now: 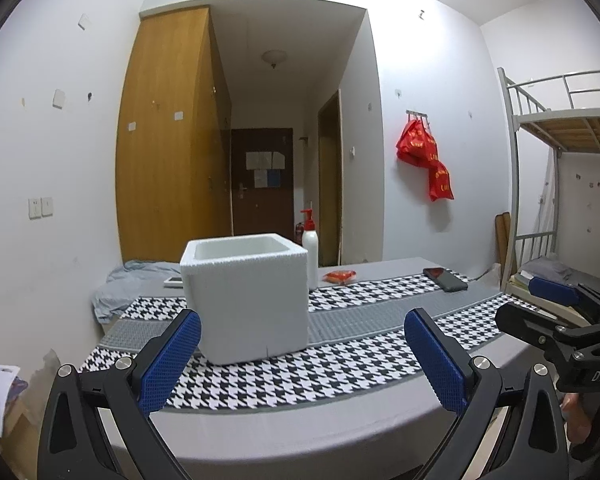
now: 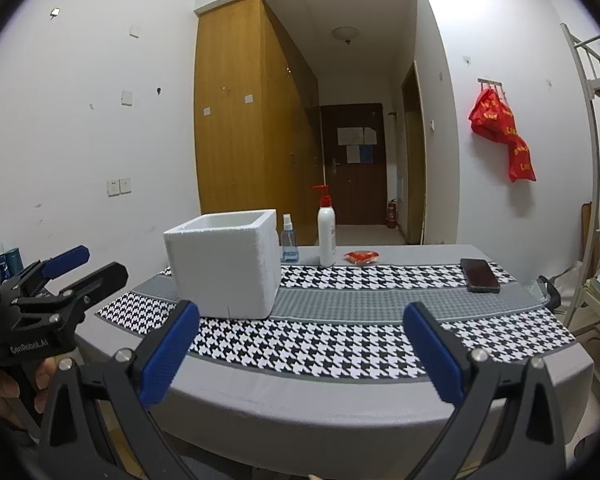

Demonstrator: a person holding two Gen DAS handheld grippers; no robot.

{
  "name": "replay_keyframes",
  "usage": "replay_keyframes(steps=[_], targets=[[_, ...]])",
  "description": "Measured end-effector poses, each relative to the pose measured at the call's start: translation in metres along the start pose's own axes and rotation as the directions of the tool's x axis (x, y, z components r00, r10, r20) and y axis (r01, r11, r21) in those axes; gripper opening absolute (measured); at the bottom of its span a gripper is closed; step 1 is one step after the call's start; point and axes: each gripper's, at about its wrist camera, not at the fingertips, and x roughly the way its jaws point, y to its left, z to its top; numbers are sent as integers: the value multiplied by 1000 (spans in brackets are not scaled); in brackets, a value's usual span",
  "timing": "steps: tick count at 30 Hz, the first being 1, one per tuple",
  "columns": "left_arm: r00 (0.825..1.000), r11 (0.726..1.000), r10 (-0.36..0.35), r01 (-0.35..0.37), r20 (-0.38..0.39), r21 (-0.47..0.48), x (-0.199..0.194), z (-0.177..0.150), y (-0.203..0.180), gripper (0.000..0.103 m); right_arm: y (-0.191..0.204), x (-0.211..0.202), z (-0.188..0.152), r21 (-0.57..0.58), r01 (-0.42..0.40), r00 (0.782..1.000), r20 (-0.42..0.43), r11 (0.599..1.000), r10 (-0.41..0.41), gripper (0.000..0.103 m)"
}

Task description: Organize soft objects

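Observation:
A white foam box [image 1: 246,296] stands open-topped on the cloth-covered table [image 1: 340,412]; it also shows in the right wrist view [image 2: 225,266]. A small red soft packet [image 1: 340,277] lies behind it, also seen in the right wrist view [image 2: 361,257]. My left gripper [image 1: 302,356] is open and empty, just in front of the box. My right gripper [image 2: 300,350] is open and empty, over the table's front edge, right of the box. Each gripper shows at the edge of the other's view, the right gripper [image 1: 556,308] and the left gripper [image 2: 72,264].
A white pump bottle [image 2: 326,236], a small blue spray bottle [image 2: 289,245] and a black phone [image 2: 479,275] are on the table. A pale blue cloth [image 1: 116,292] lies at the far left end. A bunk bed [image 1: 560,128] stands at the right.

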Motion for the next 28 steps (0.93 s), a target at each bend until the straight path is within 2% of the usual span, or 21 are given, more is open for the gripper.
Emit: replay_keyframes(steps=[28], targets=[[1000, 1000, -2, 2, 4, 3, -8, -5, -1, 102, 4, -5, -5, 2, 1, 1000, -6, 1000, -1, 103]])
